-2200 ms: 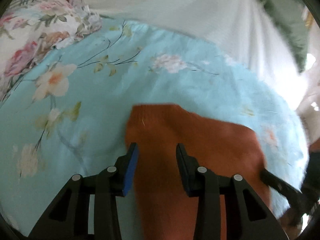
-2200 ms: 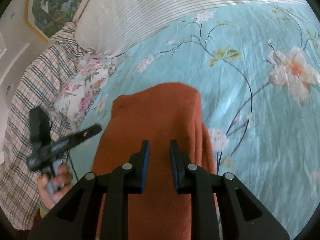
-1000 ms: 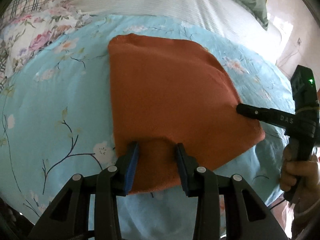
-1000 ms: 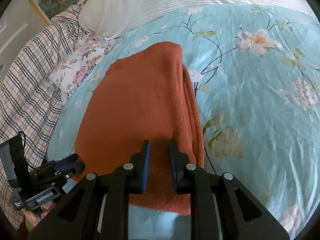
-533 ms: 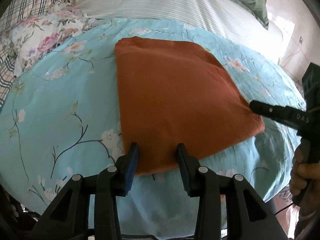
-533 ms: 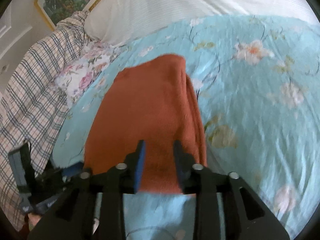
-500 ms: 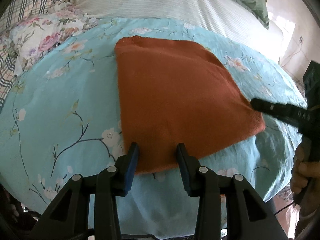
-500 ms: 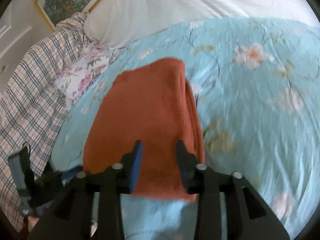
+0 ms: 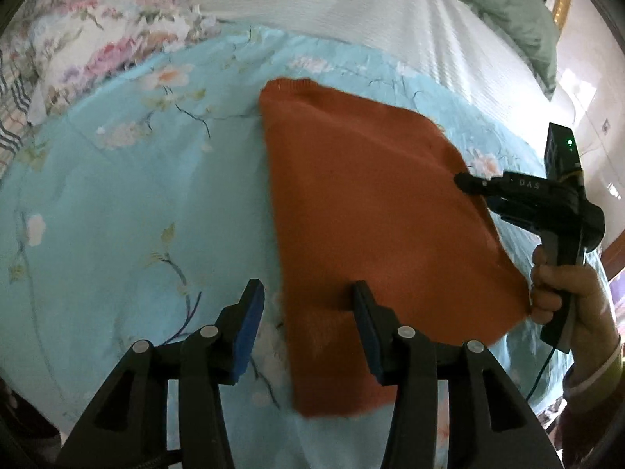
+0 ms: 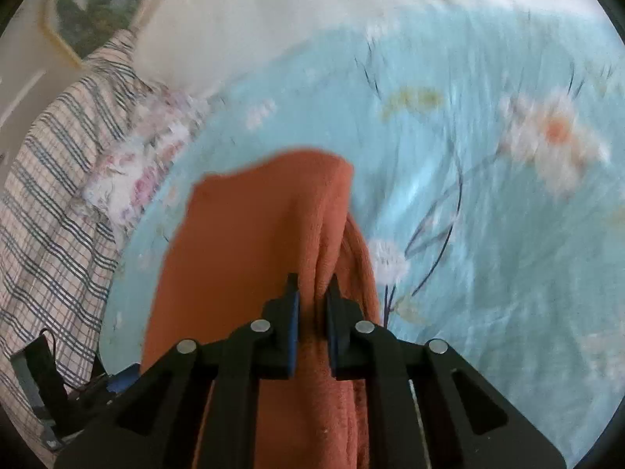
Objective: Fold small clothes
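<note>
— Folding well, how is it done from here?
— The rust-orange knitted garment (image 9: 375, 215), flat on the pale-blue floral bedspread (image 9: 117, 215), should be lifted evenly. Its right edge is pinched by the closed right gripper (image 10: 312, 301); its near-left corner lies between the half-open, just-widened left gripper (image 9: 308, 312), ungripped.

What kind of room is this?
Most likely a bedroom. There's a bed with a blue flowery sheet, a white striped pillow at its head, and a framed picture on the wall.
</note>
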A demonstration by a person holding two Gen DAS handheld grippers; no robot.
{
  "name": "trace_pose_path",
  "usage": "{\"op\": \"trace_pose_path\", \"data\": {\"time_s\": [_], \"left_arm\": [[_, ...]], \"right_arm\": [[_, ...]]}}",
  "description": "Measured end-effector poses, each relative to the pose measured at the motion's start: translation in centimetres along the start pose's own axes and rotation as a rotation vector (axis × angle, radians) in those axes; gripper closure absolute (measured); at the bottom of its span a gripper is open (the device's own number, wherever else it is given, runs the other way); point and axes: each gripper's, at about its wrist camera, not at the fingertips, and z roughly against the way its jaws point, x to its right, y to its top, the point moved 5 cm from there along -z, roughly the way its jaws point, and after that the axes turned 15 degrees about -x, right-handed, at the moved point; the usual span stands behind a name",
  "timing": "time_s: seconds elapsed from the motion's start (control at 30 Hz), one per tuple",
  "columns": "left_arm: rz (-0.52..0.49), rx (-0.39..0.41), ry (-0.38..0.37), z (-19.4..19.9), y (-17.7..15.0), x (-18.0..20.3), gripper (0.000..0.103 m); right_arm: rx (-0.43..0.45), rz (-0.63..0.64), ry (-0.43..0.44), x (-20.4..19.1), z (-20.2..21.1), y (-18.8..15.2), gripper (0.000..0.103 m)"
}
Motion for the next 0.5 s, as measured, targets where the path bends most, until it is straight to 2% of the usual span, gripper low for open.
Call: {"op": "trace_pose_path", "data": {"time_s": [0.1,0.2,0.3,0.43,0.5], "left_arm": [[-0.023,0.01,-0.004,0.5,0.2,0.6,0.056],[-0.045,0.011,-0.004,0.2,0.2,1.2,0.055],[-0.032,-0.021,-0.011,-1.3,0.1,1.1,0.053],[-0.015,-0.018,-0.022,-1.6,-0.1,0.9,0.047],[0.0,-0.024,-0.032,-1.7,0.0,0.6,0.045]], "right_arm": [[0.056,-0.011,-0.013,-0.1,1.4,-0.8,0.093],[0.004,-0.015,-0.112,1.1,-1.2,-1.6,0.093],[0.005,-0.034,-0.116,2.0,-2.0,-2.2,0.093],[0.008,-0.041,-0.148,2.1,-1.1,-2.1,0.085],[0.059,-0.042,-0.157,1.2,1.3,-2.5,0.085]]}}
